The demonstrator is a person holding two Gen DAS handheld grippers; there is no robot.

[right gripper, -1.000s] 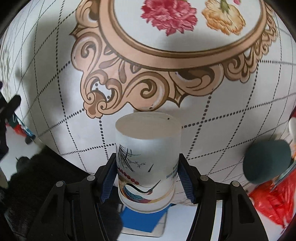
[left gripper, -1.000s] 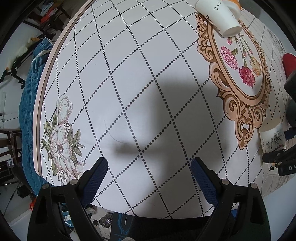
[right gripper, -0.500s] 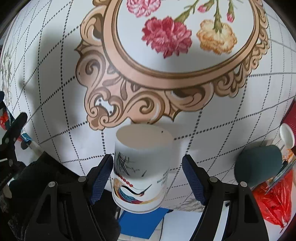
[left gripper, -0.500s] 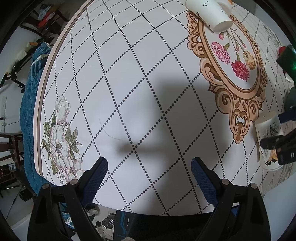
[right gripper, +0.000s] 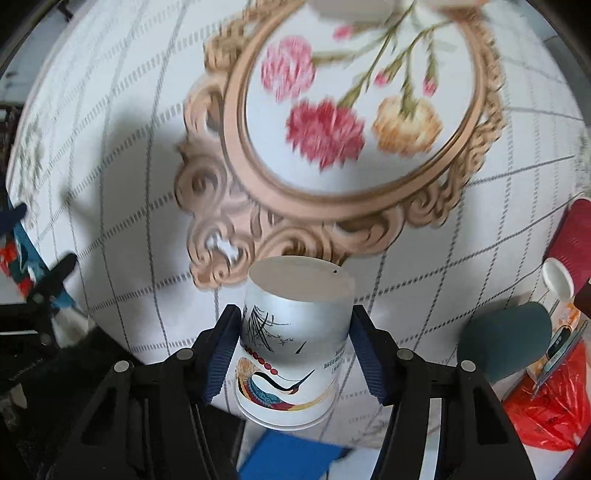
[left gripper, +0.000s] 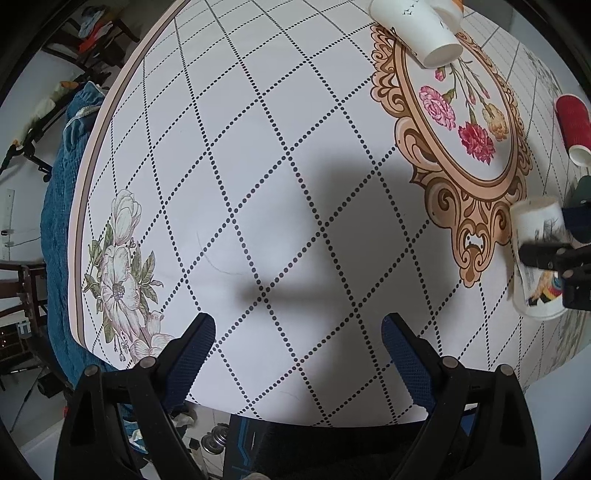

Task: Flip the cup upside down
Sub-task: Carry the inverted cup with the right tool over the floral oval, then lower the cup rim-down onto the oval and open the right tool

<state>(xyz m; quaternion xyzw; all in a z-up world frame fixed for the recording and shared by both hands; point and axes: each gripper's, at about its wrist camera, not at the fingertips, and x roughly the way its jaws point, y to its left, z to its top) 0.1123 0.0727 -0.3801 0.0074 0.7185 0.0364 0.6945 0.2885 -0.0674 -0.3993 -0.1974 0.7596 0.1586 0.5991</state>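
Observation:
A white paper cup with a crane print (right gripper: 291, 343) is bottom-end forward between the fingers of my right gripper (right gripper: 295, 332), which is shut on it and holds it above the table's near edge. The view is blurred from motion. In the left wrist view the same cup (left gripper: 535, 258) shows at the far right, held by the right gripper (left gripper: 554, 254). My left gripper (left gripper: 299, 339) is open and empty over the table's near edge.
The table (left gripper: 258, 184) has a white cloth with a dotted grid and flower prints. A second white cup (left gripper: 417, 29) lies on its side at the far end. A red cup (right gripper: 569, 240) and a dark green object (right gripper: 506, 343) sit to the right.
My right gripper opened around the cup half a second ago, then shut on it again and lifted it. The left gripper has barely moved.

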